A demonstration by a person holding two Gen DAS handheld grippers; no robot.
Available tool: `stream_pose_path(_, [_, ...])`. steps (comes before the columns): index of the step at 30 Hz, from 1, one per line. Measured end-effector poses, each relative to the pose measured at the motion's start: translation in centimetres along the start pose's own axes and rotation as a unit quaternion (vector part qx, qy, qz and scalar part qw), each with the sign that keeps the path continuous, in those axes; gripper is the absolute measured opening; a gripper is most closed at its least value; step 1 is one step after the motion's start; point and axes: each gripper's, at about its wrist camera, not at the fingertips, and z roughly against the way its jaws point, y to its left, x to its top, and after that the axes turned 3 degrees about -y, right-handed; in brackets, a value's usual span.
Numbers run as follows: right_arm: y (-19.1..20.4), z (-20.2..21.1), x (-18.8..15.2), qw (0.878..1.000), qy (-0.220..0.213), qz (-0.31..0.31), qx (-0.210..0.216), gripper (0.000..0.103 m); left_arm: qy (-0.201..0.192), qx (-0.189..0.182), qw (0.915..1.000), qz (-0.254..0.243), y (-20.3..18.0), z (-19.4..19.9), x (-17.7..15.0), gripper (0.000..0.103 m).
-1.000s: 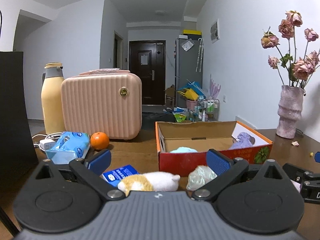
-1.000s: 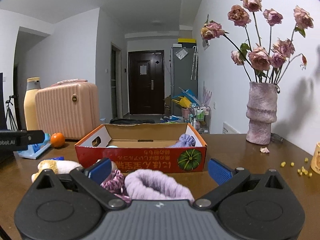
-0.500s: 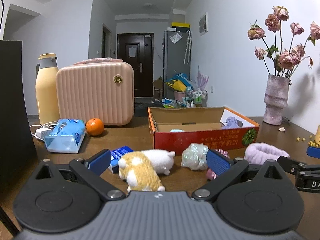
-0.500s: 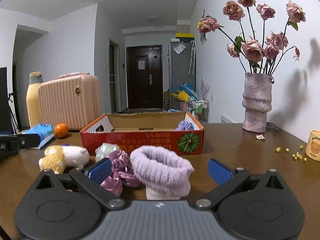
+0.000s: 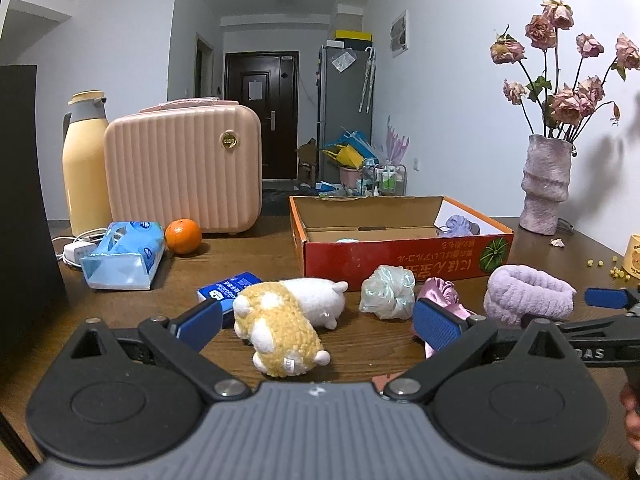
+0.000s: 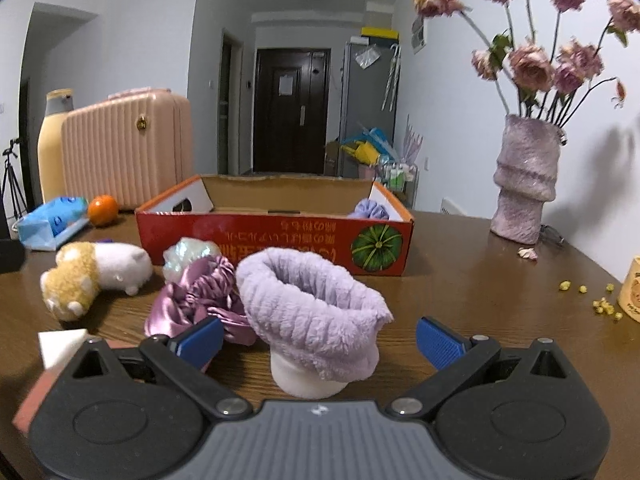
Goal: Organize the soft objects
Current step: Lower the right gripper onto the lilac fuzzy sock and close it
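Observation:
My left gripper (image 5: 318, 326) is open, and the yellow-and-white plush toy (image 5: 286, 322) lies on the table between its fingers. My right gripper (image 6: 320, 342) is open too, with the fluffy lilac headband (image 6: 312, 312) standing between its fingers. A pink satin scrunchie (image 6: 200, 296) and a pale iridescent scrunchie (image 6: 188, 256) lie left of the headband. Behind them stands the open red cardboard box (image 6: 276, 240), with a lilac soft item (image 6: 370, 210) in its right corner. The right gripper's fingertip (image 5: 608, 298) shows at the right edge of the left wrist view.
A pink hard case (image 5: 184, 168), a yellow thermos (image 5: 84, 164), an orange (image 5: 183, 236), a blue tissue pack (image 5: 124, 256) and a small blue packet (image 5: 230, 290) occupy the left. A vase of dried roses (image 6: 524, 184) stands at the right, near scattered yellow bits (image 6: 600, 300) and a mug (image 6: 632, 292).
Both grippers have pulled back and risen from the box. The plush toy, scrunchies and headband now lie in fuller view in front of the fingers. Both stay open.

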Motion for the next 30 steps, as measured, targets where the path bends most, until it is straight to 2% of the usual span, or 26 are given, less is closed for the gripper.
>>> stream_pose_path(7, [-0.3,-2.9,0.6,1.000,0.005,0.001,0.006,0.103,0.008,0.001,1.0000,0.001,0.1,-0.3,0.0,0.103])
stream_pose_path(10, [-0.4,-3.6,0.8,1.000,0.004,-0.003,0.012,0.099,0.011,0.000,0.9999,0.000,0.0,-0.4,-0.1,0.103])
stream_pose_path(15, [-0.4,-3.8,0.5,1.000,0.010,-0.004,0.024,0.082,0.017,-0.001,0.9999,0.000,-0.1,-0.6,-0.3,0.103])
stream_pose_path(20, [0.1,-3.4,0.1,1.000,0.004,0.006,0.025,0.057,0.020,-0.005,0.9998,-0.003,-0.3,-0.7,-0.5,0.103])
stream_pose_path(21, [0.1,-3.3,0.1,1.000,0.001,0.008,0.025,0.054,0.021,-0.006,0.9998,-0.004,-0.3,-0.8,-0.5,0.103])
stream_pose_path(23, [0.3,-3.0,0.0,1.000,-0.003,0.013,0.025,0.039,0.023,-0.006,0.9997,-0.005,-0.3,-0.9,-0.6,0.103])
stream_pose_path(26, [0.4,-2.4,-0.2,1.000,-0.009,0.015,0.022,0.033,0.025,-0.009,0.9996,-0.004,-0.3,-1.0,-0.6,0.103])
stream_pose_path(30, [0.3,-1.4,-0.3,1.000,-0.023,0.010,0.016,0.033,0.027,-0.007,0.9996,-0.002,-0.3,-1.1,-0.7,0.103])
